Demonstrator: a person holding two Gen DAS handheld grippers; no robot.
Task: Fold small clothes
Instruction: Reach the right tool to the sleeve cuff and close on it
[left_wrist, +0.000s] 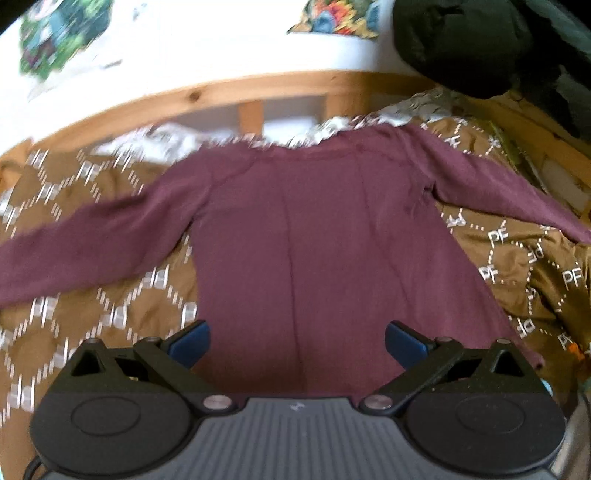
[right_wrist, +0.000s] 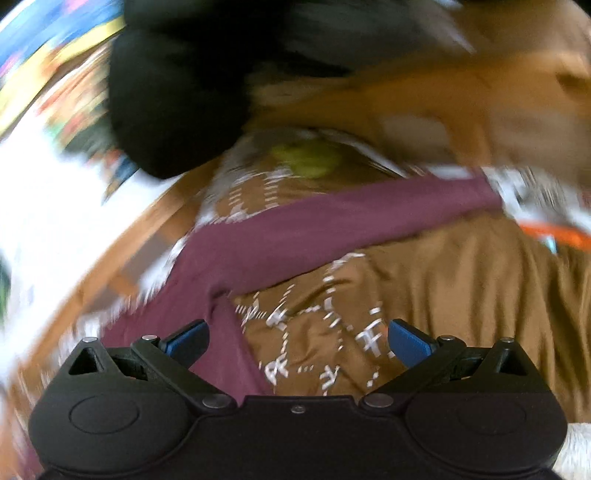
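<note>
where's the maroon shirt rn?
The maroon shirt lies spread flat on the brown patterned bedspread, filling the centre of the left wrist view ahead of the open left gripper, below the wooden bed frame.

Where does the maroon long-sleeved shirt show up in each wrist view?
Left wrist: maroon shirt fills the centre, spread flat, both sleeves out.
Right wrist: only one sleeve and a body edge, crossing mid-frame diagonally.
Shared landmark: the brown patterned bedspread under it.
</note>
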